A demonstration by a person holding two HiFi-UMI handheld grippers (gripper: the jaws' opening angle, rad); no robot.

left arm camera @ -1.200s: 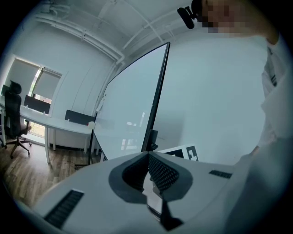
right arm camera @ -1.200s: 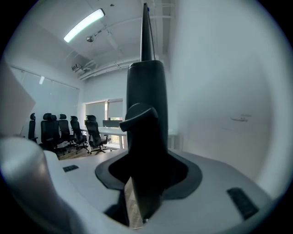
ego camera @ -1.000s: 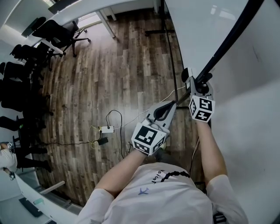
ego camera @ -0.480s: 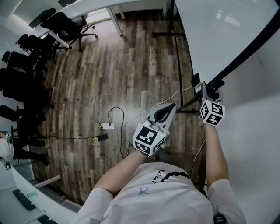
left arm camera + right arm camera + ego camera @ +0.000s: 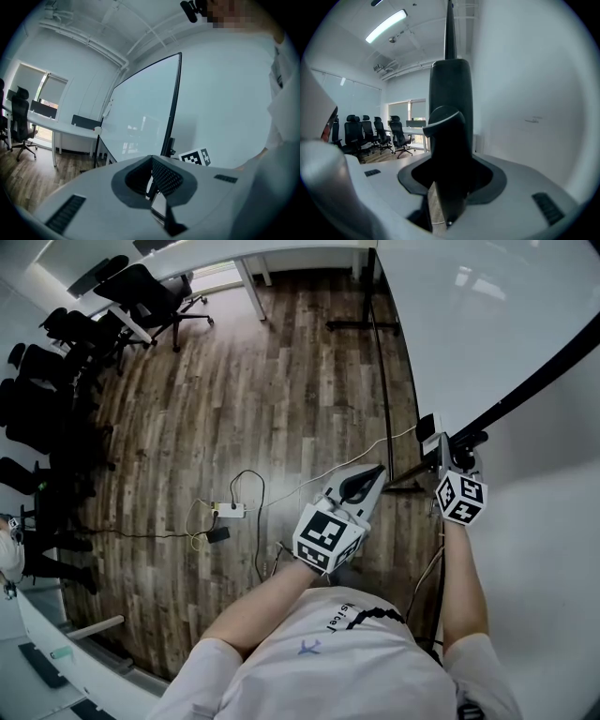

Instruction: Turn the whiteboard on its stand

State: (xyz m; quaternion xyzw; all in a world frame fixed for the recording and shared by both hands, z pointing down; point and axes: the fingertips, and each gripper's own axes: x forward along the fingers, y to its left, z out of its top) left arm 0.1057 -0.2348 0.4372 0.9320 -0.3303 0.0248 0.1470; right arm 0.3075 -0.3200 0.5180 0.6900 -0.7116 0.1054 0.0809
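Note:
The whiteboard (image 5: pixel 459 315) fills the upper right of the head view, its black frame edge (image 5: pixel 534 381) running slantwise down to my right gripper (image 5: pixel 441 451). That gripper is shut on the frame; in the right gripper view the black frame bar (image 5: pixel 450 117) stands upright between the jaws of my right gripper (image 5: pixel 449 187). My left gripper (image 5: pixel 364 484) hangs just left of it over the floor, shut and holding nothing. In the left gripper view the whiteboard (image 5: pixel 140 117) stands ahead of my left gripper (image 5: pixel 152 180), with the other gripper's marker cube (image 5: pixel 194 158) at its lower edge.
The stand's black post (image 5: pixel 380 390) and foot (image 5: pixel 361 326) rest on the wooden floor. A power strip (image 5: pixel 230 514) with loose cables lies left of my grippers. Black office chairs (image 5: pixel 56 381) and a white desk (image 5: pixel 234 254) line the far left. A white wall (image 5: pixel 553 549) is on the right.
The right gripper has moved right and down in the view with the frame in its grip, and the board's edge now lies flatter. The left gripper has barely shifted.

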